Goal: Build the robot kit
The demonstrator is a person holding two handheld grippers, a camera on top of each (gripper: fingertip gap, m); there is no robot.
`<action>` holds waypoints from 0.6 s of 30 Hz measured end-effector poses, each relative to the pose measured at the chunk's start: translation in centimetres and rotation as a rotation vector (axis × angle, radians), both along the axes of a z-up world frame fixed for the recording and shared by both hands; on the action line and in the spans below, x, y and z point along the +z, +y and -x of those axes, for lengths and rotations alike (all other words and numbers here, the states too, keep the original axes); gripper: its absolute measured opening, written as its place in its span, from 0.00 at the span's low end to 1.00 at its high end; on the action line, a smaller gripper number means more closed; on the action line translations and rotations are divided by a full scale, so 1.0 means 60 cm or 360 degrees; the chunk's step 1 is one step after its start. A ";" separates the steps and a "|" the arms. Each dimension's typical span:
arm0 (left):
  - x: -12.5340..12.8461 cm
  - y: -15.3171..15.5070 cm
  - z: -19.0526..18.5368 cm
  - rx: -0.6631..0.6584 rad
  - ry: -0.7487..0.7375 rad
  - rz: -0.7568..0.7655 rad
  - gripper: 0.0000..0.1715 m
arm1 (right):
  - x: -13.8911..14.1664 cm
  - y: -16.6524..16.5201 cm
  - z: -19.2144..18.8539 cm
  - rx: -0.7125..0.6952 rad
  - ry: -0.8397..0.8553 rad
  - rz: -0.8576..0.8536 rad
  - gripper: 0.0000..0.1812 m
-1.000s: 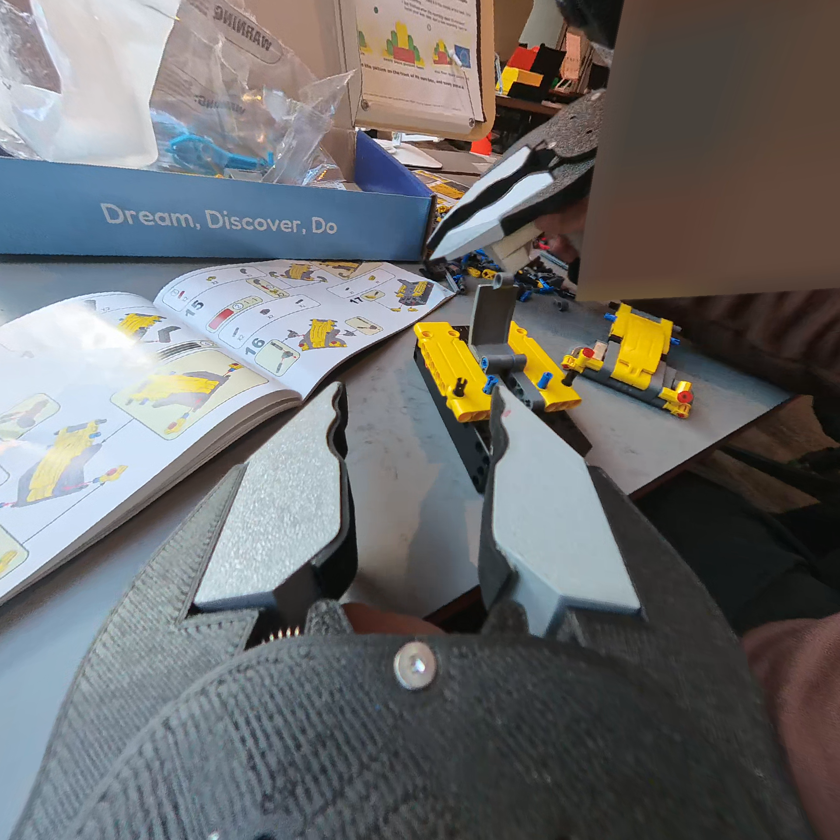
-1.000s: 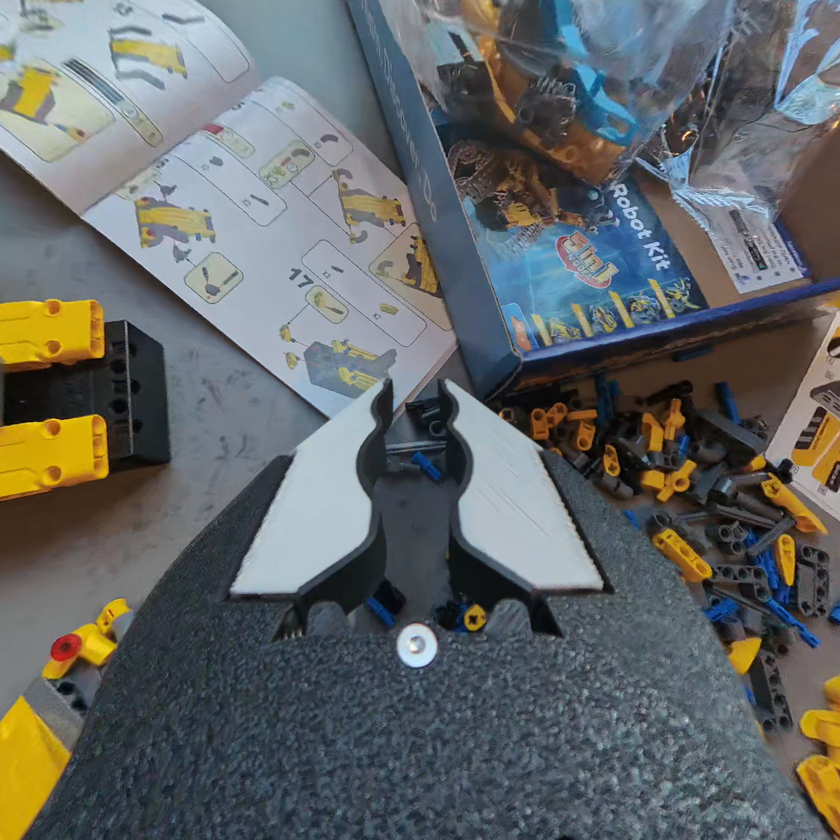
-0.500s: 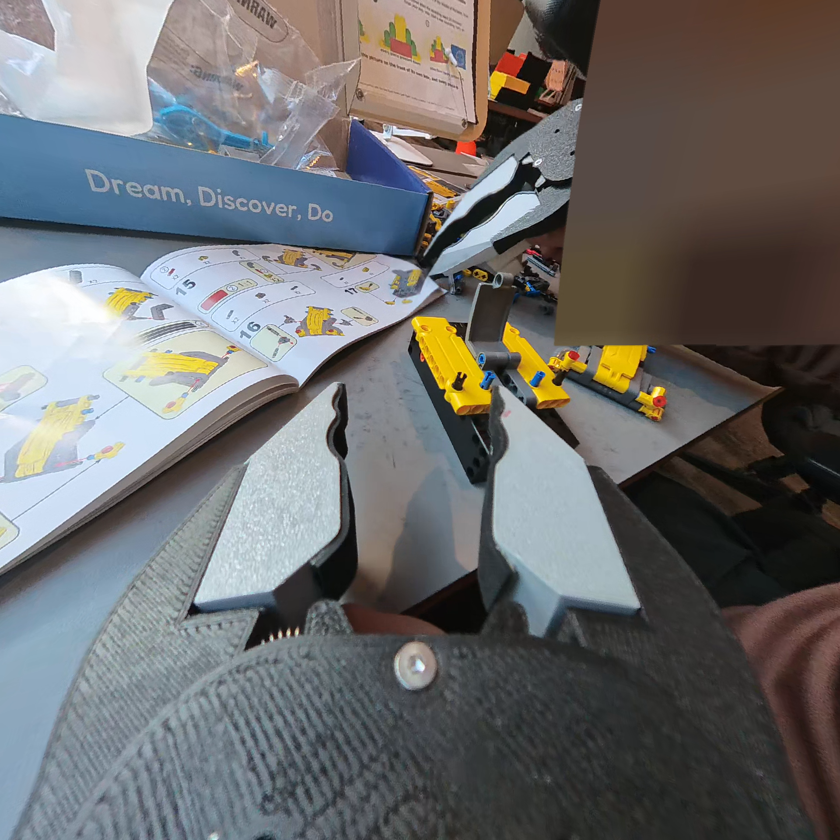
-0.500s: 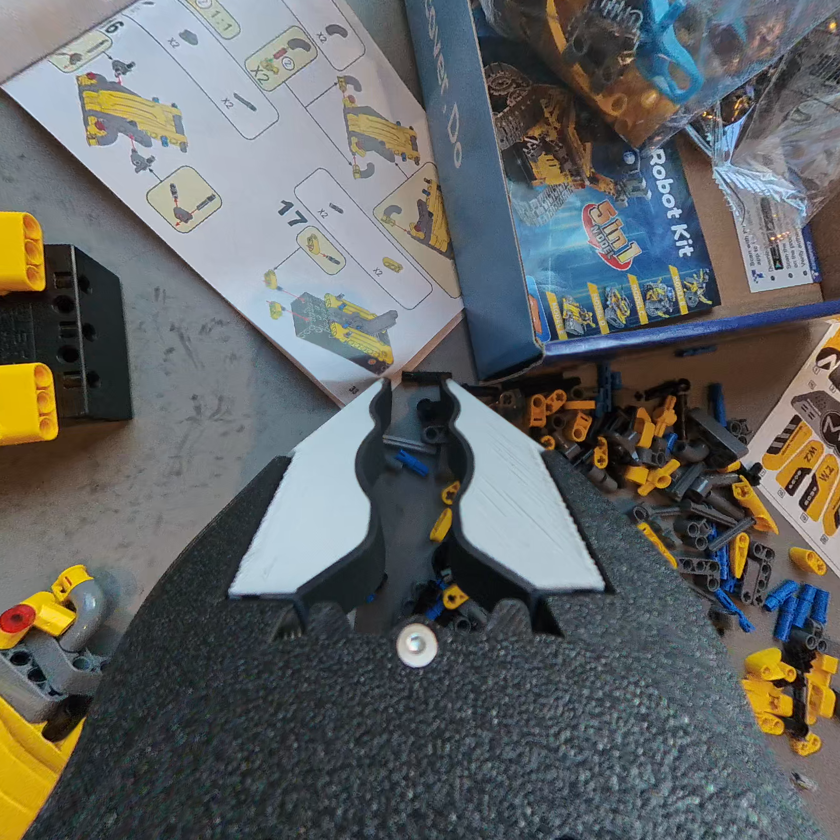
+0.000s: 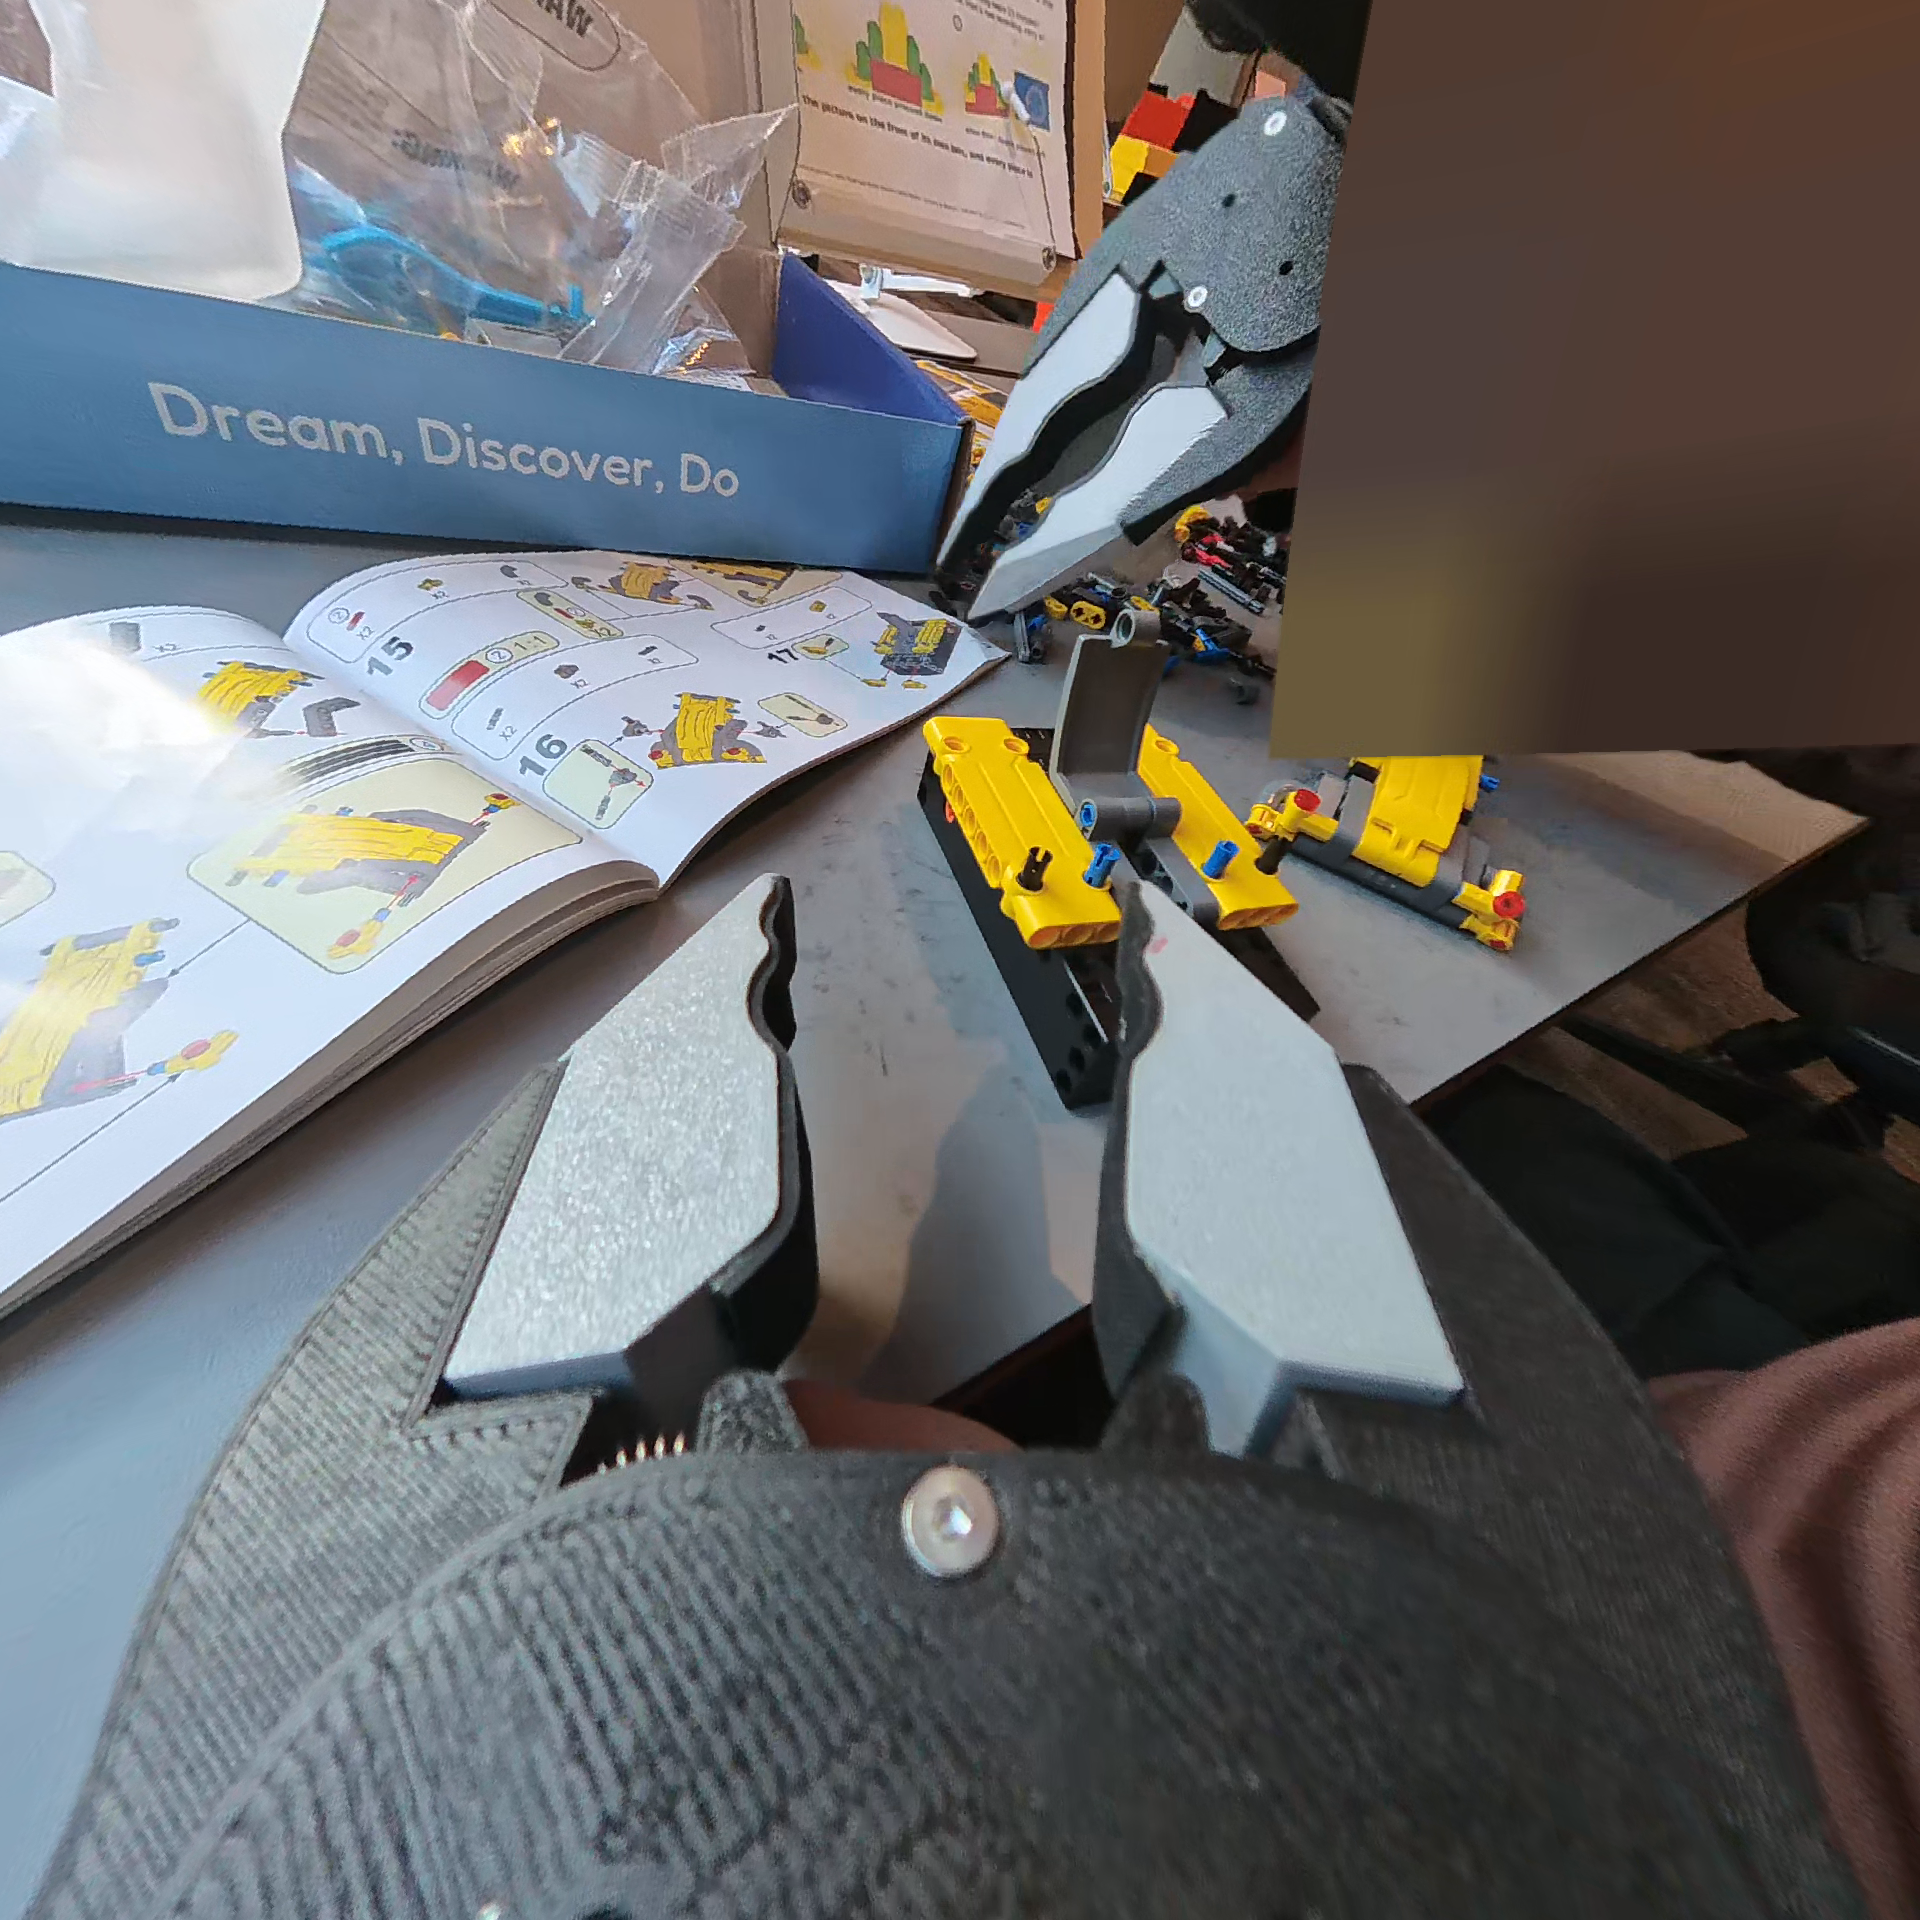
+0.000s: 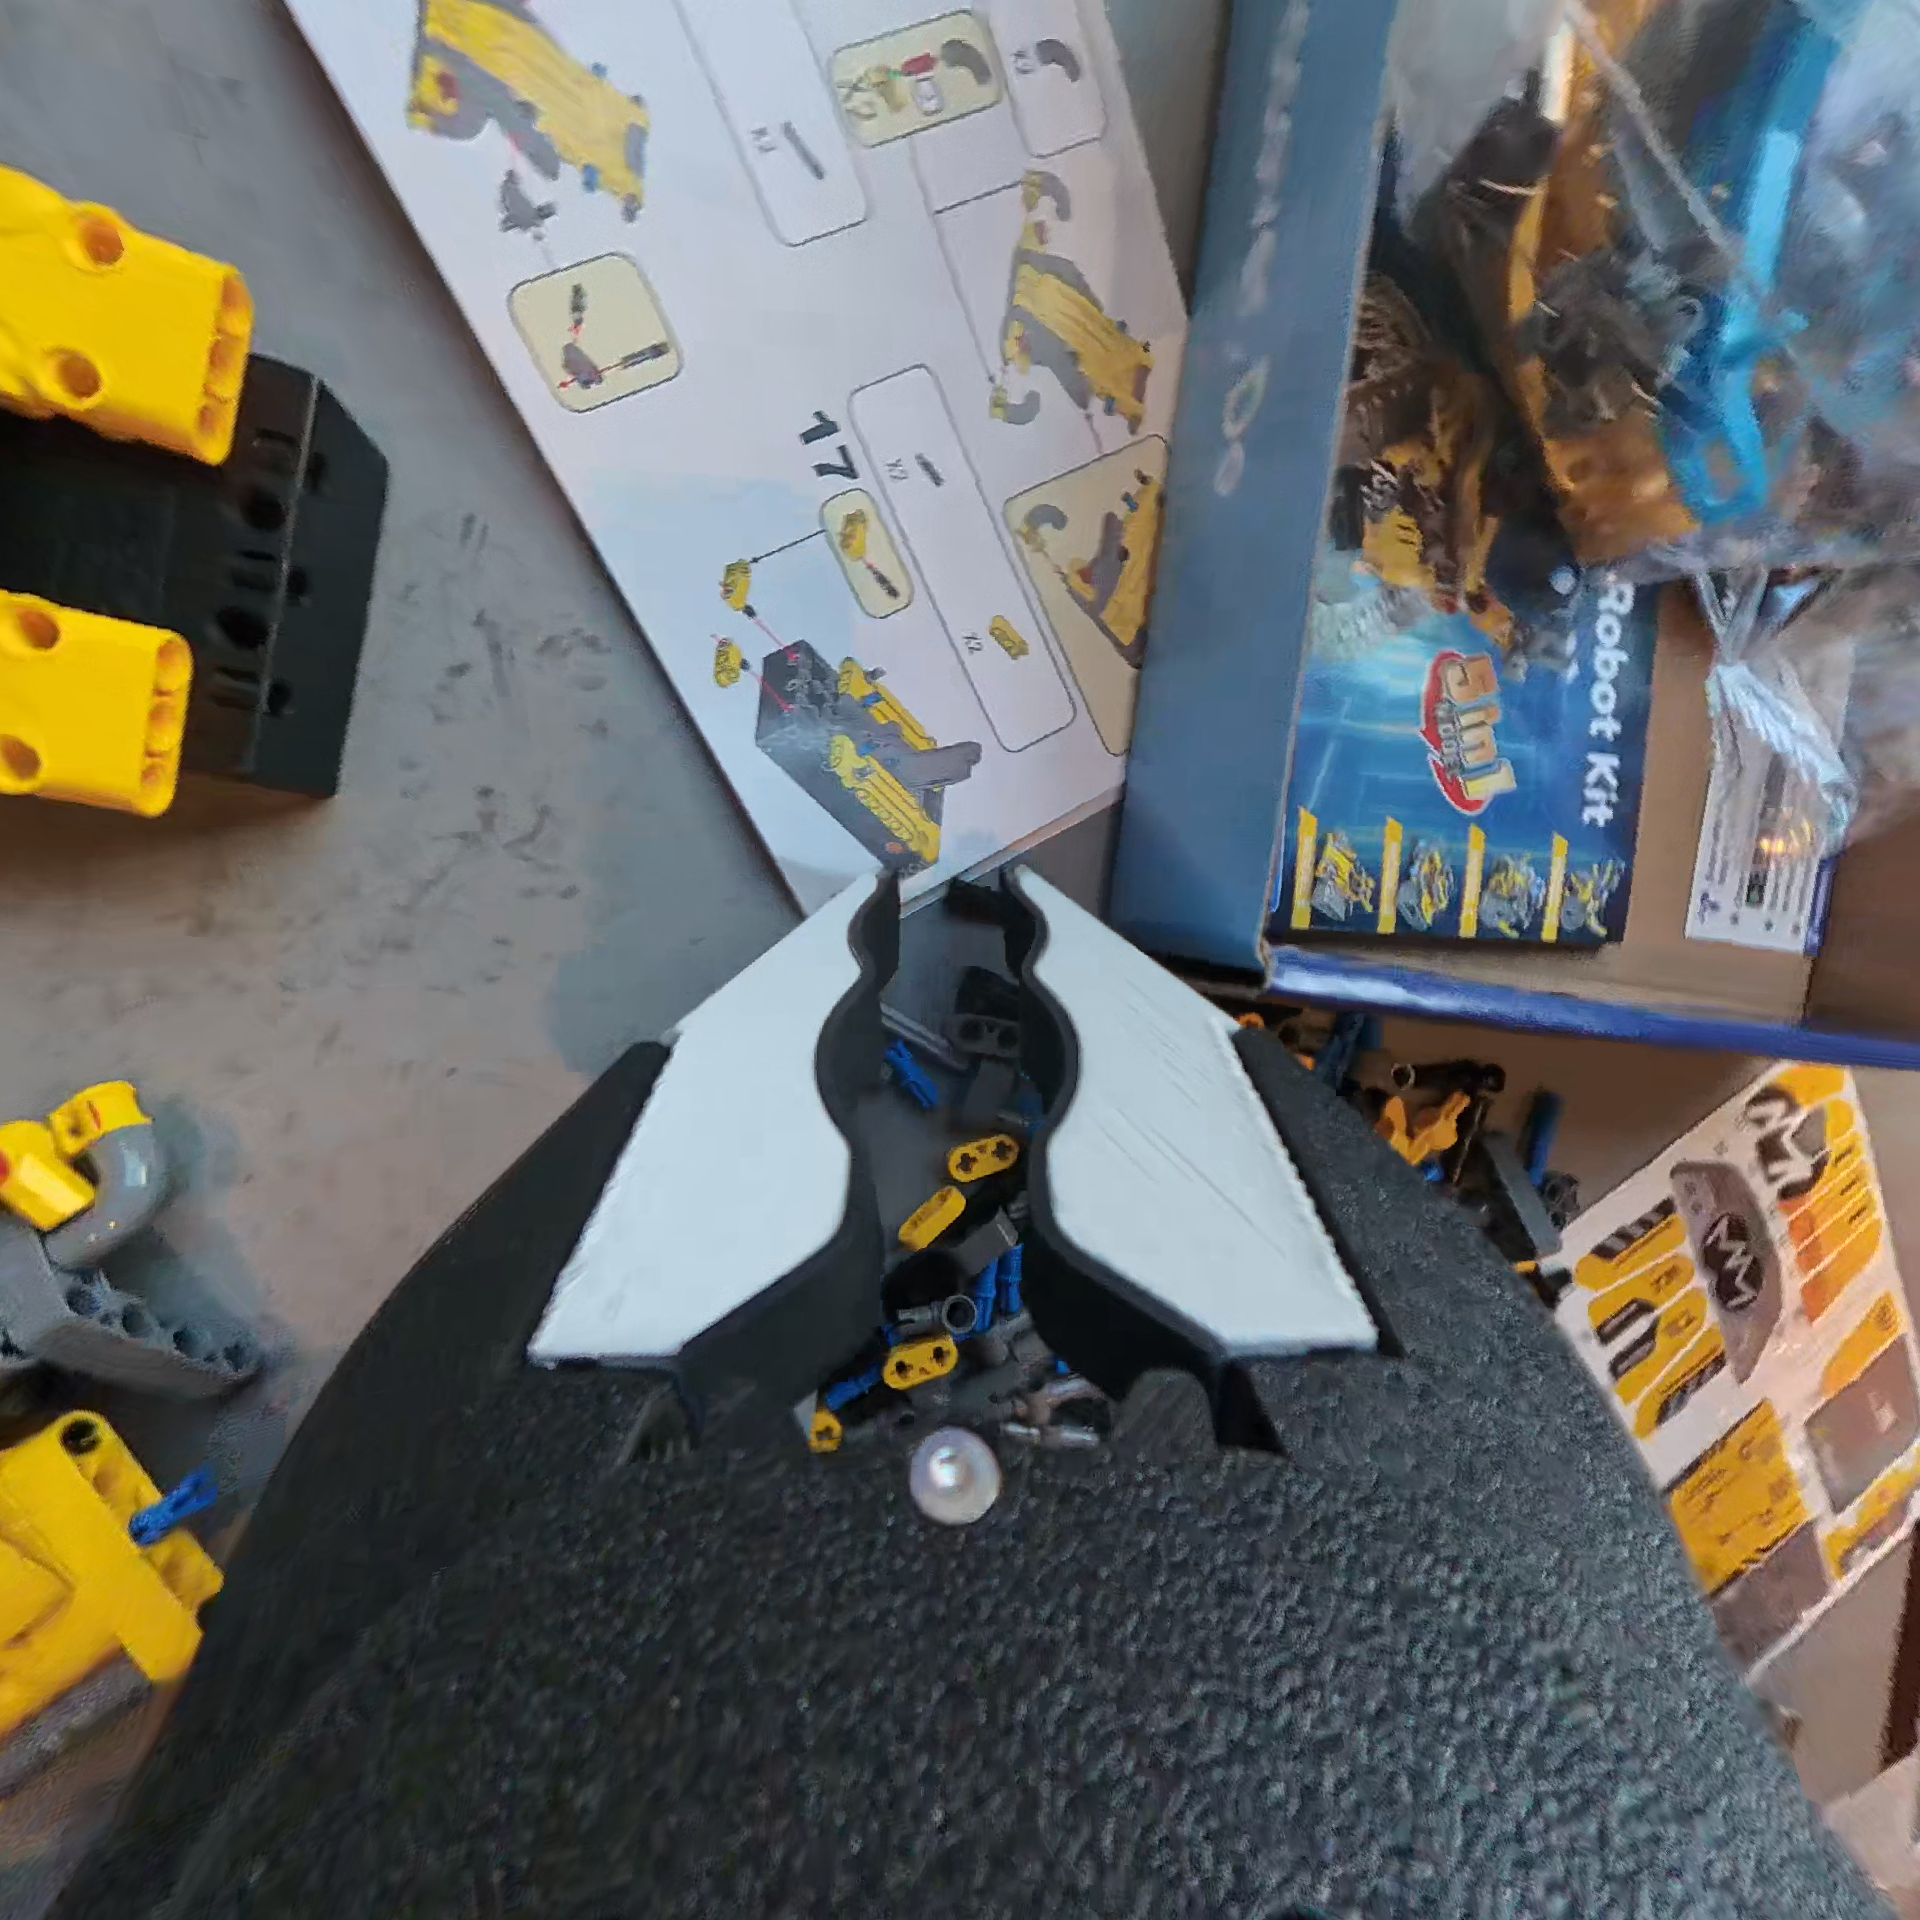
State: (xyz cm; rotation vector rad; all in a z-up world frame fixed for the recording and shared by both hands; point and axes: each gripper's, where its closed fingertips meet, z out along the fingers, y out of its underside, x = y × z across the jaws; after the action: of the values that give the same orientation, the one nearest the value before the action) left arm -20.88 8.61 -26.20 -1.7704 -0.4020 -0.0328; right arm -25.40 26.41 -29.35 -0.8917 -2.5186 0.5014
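Yellow-and-black block [image 5: 1049, 883] lies lengthwise beyond gaping left claw [image 5: 956, 914]; right claw [image 6: 951, 894] parted over loose pieces [image 6: 956, 1247].

Bare grey table [image 5: 894, 1039] lies between the open booklet [image 5: 436, 790] and the yellow-and-black block assembly [image 5: 1049, 862].

Yellow-and-black brick assembly [image 5: 1049, 862]; blue box [image 5: 468, 447]

We see warm sidelight glaring white on the open instruction booklet [image 5: 312, 790]; beyond it the edges bow, and the right wrist view is motion-blurred.
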 end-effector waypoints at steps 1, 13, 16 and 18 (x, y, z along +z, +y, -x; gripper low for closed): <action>0.000 0.000 0.000 -0.0001 -0.0001 -0.0001 0.35 | -0.002 -0.001 -0.001 0.0062 -0.0028 -0.0057 0.10; 0.001 -0.003 -0.001 -0.0011 -0.0015 -0.0008 0.35 | -0.014 0.011 0.009 0.0423 -0.0281 -0.0423 0.10; 0.002 -0.003 -0.003 -0.0021 -0.0023 -0.0011 0.35 | -0.017 0.009 0.004 0.0429 -0.0344 -0.0365 0.06; 0.002 -0.003 -0.004 -0.0022 -0.0020 -0.0010 0.35 | -0.018 0.008 0.001 0.0422 -0.0361 -0.0332 0.04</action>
State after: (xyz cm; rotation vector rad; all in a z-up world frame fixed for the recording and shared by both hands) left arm -20.64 8.45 -26.09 -1.7673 -0.3987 -0.0549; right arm -25.49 26.87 -30.44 -0.5676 -2.8505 0.2181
